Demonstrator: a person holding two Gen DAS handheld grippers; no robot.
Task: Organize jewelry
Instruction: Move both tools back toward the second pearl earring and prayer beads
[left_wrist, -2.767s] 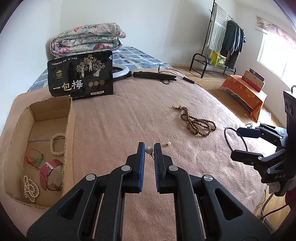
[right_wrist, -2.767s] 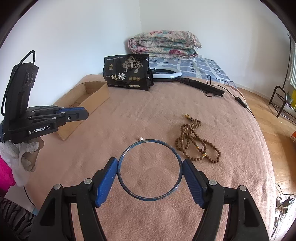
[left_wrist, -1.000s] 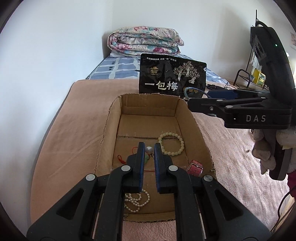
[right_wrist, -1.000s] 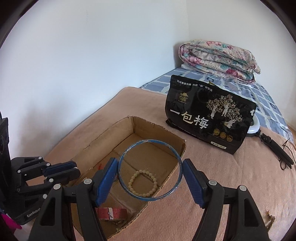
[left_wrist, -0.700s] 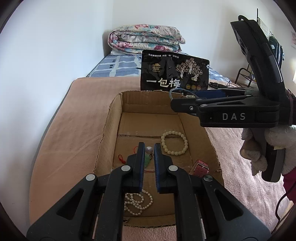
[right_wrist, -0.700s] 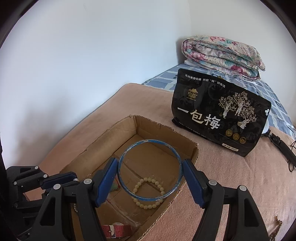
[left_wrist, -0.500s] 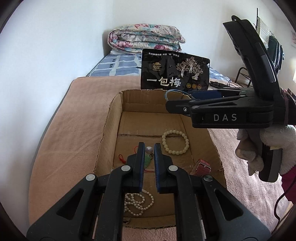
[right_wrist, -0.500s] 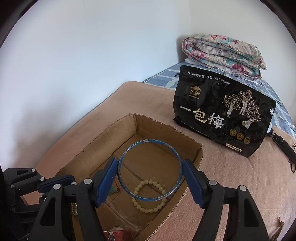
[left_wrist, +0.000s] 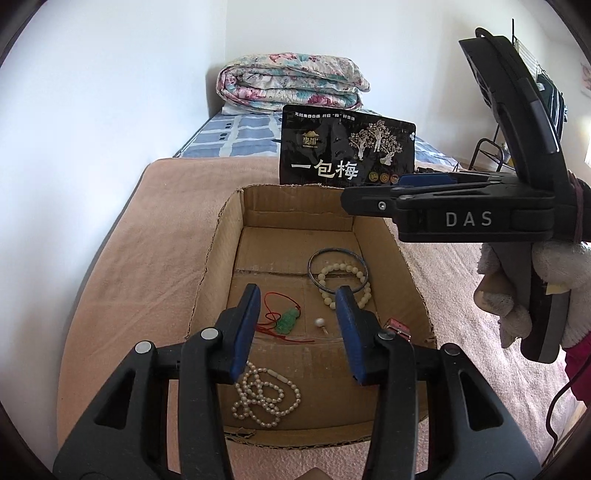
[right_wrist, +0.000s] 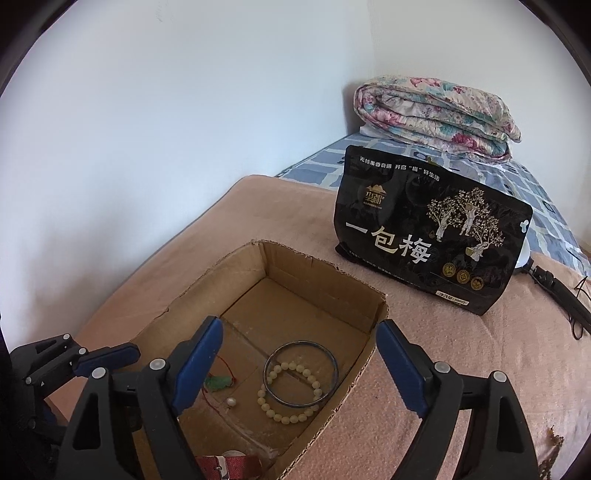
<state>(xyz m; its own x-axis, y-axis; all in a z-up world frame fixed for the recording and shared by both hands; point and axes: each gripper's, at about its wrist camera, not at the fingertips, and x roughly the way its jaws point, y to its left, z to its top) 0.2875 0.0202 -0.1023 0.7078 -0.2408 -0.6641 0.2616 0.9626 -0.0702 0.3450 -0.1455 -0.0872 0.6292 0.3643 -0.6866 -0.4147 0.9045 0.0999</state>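
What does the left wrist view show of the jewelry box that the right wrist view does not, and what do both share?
Only the left wrist view shows the pearl necklace at the near end of the cardboard box. Only the right wrist view shows the red watch strap laid out at length. Both show the dark bangle overlapping the cream bead bracelet, the green pendant, the loose pearl, and both grippers open, left gripper and right gripper.

Cardboard box (left_wrist: 221, 236) sits directly ahead of the left gripper (left_wrist: 299, 325). In it: bangle (left_wrist: 338, 271) overlapping bead bracelet (left_wrist: 345, 282) ahead right; pendant (left_wrist: 288, 320) and pearl earring (left_wrist: 319, 323) between the fingers; pearl necklace (left_wrist: 264, 397) nearest. Snack bag (left_wrist: 347, 151) stands behind the box; folded quilt (left_wrist: 291, 81) farther behind.
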